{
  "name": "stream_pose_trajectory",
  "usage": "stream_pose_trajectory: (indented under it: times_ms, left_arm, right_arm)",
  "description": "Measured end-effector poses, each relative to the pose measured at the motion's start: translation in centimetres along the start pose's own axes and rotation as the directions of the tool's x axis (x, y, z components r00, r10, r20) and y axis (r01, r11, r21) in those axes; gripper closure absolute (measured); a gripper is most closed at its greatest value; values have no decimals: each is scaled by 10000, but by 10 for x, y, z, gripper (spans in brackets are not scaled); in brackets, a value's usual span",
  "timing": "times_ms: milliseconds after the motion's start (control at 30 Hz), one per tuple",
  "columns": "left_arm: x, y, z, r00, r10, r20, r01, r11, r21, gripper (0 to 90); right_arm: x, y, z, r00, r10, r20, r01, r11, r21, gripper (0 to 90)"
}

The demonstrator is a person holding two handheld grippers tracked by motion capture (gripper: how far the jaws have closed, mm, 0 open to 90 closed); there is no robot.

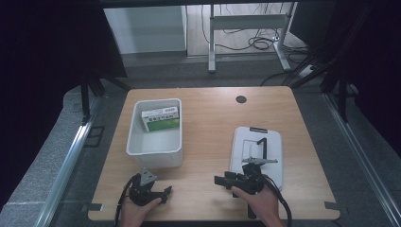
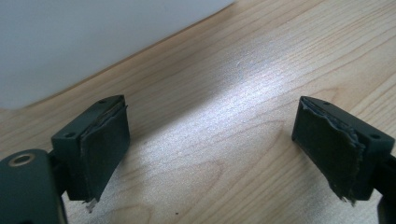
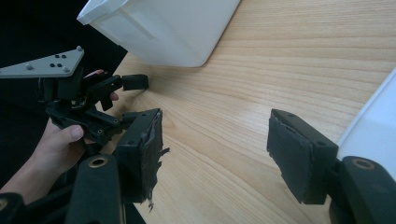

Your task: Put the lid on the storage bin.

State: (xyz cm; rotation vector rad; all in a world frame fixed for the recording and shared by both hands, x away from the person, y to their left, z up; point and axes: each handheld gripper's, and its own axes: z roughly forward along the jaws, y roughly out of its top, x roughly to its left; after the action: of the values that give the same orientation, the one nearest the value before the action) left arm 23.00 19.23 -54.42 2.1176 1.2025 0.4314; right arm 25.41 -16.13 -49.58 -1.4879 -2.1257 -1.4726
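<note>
The high view looks forward and down over the whole counter. Each gripper view sits low and close, looking between its own pads — both share the white bin's wall and wood grain.

A lab: a wooden table ringed by black curtains, floor cables behind.
</note>
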Motion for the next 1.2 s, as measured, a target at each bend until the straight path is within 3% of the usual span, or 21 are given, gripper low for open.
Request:
stream_pose_trajectory:
  times_ms: [200, 333, 467, 633, 700, 933, 1200]
  left_arm:
    - [0, 0, 0, 10000, -2, 13, 2, 10000, 0, 109]
    - [1, 0, 0, 10000, 5, 32, -5, 10000, -7, 114]
    - [1, -2, -2, 10000, -13, 24, 13, 10000, -21, 118]
    - [3, -1, -1, 10000, 24, 36, -24, 10000, -9, 116]
    - [2, -2, -2, 10000, -14, -10, 14, 10000, -9, 117]
    - [2, -2, -2, 10000, -42, -10, 42, 10000, -14, 115]
    - [4, 2, 2, 9999, 96, 64, -96, 10000, 4, 108]
  right_arm:
    - [-4, 1, 0, 10000, 19, -33, -19, 10000, 91, 357]
    - [-11, 7, -2, 9996, 242, 158, -240, 9996, -148, 357]
    - [-8, 15, -8, 9983, 404, 416, -366, 9955, -873, 357]
    - [-4, 18, -7, 9991, 286, 304, -270, 9982, -533, 374]
    - [-2, 11, -7, 9991, 290, 304, -283, 9994, -206, 382]
    - [6, 6, -11, 10000, 43, 25, -43, 9999, 103, 389]
    - [-7, 14, -18, 9987, 492, 155, -491, 9988, -49, 391]
